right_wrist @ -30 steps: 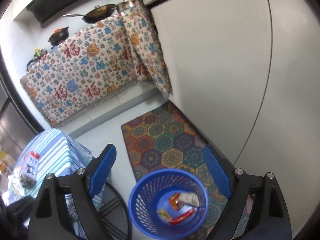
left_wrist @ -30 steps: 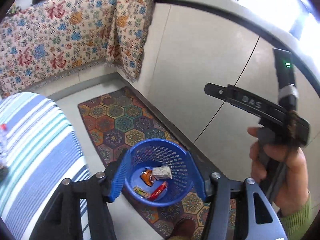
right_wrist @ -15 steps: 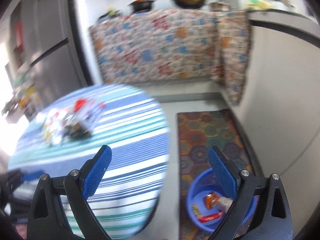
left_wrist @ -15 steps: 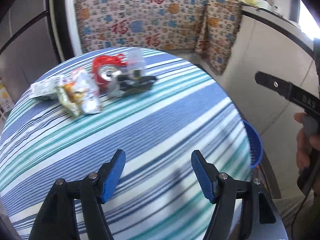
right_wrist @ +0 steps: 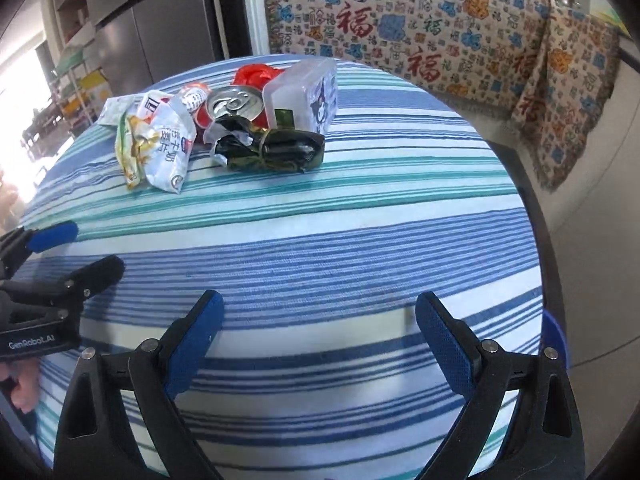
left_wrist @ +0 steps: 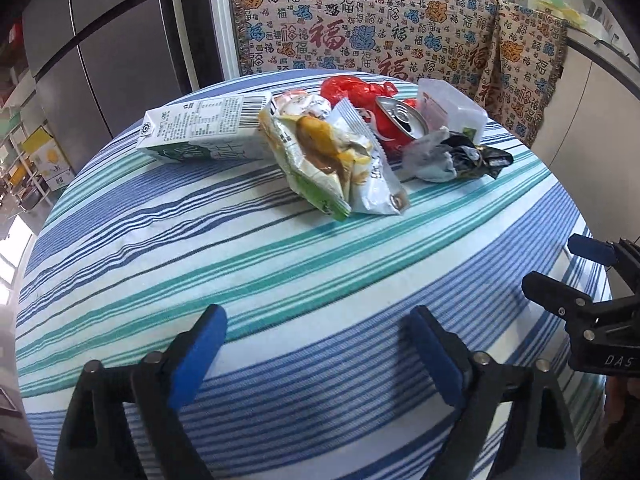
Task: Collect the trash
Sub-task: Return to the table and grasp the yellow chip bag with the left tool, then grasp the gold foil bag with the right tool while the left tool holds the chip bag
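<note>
A pile of trash lies at the far side of the round striped table [left_wrist: 280,280]: a white milk carton [left_wrist: 200,134], crumpled snack bags [left_wrist: 336,160], a red can [left_wrist: 394,124], a clear plastic box [left_wrist: 448,110] and a dark wrapper [left_wrist: 472,158]. The pile shows in the right wrist view too: snack bags [right_wrist: 156,140], can [right_wrist: 234,106], box [right_wrist: 308,94], dark wrapper [right_wrist: 272,148]. My left gripper [left_wrist: 316,356] is open and empty over the near table. My right gripper [right_wrist: 318,348] is open and empty beside it.
The blue bin's rim [right_wrist: 556,340] peeks out past the table's right edge. A patterned cloth [left_wrist: 380,28] hangs over the counter behind the table. A grey fridge [left_wrist: 100,40] stands at the far left.
Both grippers have swung up from over the blue bin on the floor to above the table and moved closer to the trash pile. Both stayed open.
</note>
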Demonstrator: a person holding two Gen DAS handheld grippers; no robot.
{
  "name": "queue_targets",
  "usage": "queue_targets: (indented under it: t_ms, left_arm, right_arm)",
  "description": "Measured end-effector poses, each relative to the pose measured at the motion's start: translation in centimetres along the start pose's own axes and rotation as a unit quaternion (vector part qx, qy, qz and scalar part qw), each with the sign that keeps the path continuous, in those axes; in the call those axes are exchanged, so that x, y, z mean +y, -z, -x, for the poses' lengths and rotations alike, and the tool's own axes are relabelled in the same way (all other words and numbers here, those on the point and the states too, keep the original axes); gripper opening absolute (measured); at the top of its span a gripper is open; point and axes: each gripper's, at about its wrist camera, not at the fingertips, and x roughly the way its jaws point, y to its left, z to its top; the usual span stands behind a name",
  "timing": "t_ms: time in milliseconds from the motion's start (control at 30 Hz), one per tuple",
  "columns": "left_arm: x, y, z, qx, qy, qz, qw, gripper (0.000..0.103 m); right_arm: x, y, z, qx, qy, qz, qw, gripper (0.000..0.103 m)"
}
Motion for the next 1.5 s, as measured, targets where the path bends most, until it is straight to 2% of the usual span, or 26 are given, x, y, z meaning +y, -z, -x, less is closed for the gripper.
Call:
queue_targets:
  t_ms: [267,500,533,633,667,767,833,900,933,1000,1033,1100,1200,1333,1467,1500]
  left_arm:
    - [0.9,-1.6,-1.2,0.001,0.002,0.005,1.0000,0.103]
    - [1.2,-1.6,-1.3,0.002,0.003,0.009,1.0000,0.103]
    - [1.4,-1.7,-1.2,0.003,0.009,0.012,0.9999,0.103]
    - [1.7,-3.1,-1.0,-0.013,0.073,0.034,0.9966,0.103]
    - [1.4,-3.8,-1.1,-0.015,0.076,0.033,0.9964,0.103]
    - [0.4,-5.9,-2.1,-0.025,0.053,0.019,0.9981,0.103]
    - [-0.1,-6.9,-3.6,-0.017,0.035,0.016,0.9991,0.103]
    - [-0.2,-7.3,-4.5,-0.016,0.026,0.018,0.9994,0.097]
    - [-0.2,-7.3,-4.6,-0.017,0.031,0.019,0.9992,0.080]
    - [-0.1,-7.1,-4.1,-0.025,0.031,0.015,0.9991,0.074]
    - [0.1,-6.9,-3.8,-0.025,0.034,0.013,0.9990,0.060]
    - [0.9,-6.2,-3.2,-0.014,0.055,0.006,0.9983,0.060]
    - [2.1,-4.4,-1.6,0.001,0.068,-0.029,0.9973,0.060]
    - [2.9,-1.6,0.6,0.028,0.106,-0.071,0.9914,0.060]
    - [3.9,0.0,1.6,0.020,0.105,-0.056,0.9927,0.062]
    - [4.3,0.1,1.7,0.015,0.106,-0.050,0.9929,0.062]
  right_arm:
    - [0.6,-1.7,-2.1,0.001,0.012,-0.002,1.000,0.103]
    - [0.1,-2.2,-2.3,0.001,0.013,-0.005,1.000,0.103]
    - [0.1,-2.2,-2.3,0.001,0.013,-0.005,1.000,0.103]
    - [0.0,-2.3,-2.4,0.002,0.012,-0.005,1.000,0.103]
    - [0.0,-2.4,-2.4,0.002,0.012,-0.005,1.000,0.103]
    - [0.0,-2.4,-2.5,0.001,0.012,-0.004,1.000,0.103]
    - [0.0,-2.4,-2.4,0.002,0.012,-0.004,1.000,0.103]
    - [0.0,-2.4,-2.5,0.002,0.010,-0.001,1.000,0.103]
    - [-0.1,-2.4,-2.5,0.002,0.008,0.002,1.000,0.103]
    - [-0.2,-2.3,-2.5,0.002,0.002,0.009,1.000,0.103]
    - [-0.4,-2.3,-2.5,0.002,-0.002,0.014,1.000,0.103]
    - [-0.7,-2.4,-2.5,0.003,-0.009,0.022,1.000,0.103]
    - [-1.4,-2.7,-2.5,-0.001,-0.021,0.029,0.999,0.101]
    - [-1.5,-4.0,-1.7,-0.029,-0.049,0.035,0.998,0.101]
    - [-0.1,-5.7,-1.4,-0.058,-0.061,0.061,0.995,0.099]
    - [0.4,-5.9,-1.5,-0.061,-0.073,0.069,0.993,0.091]
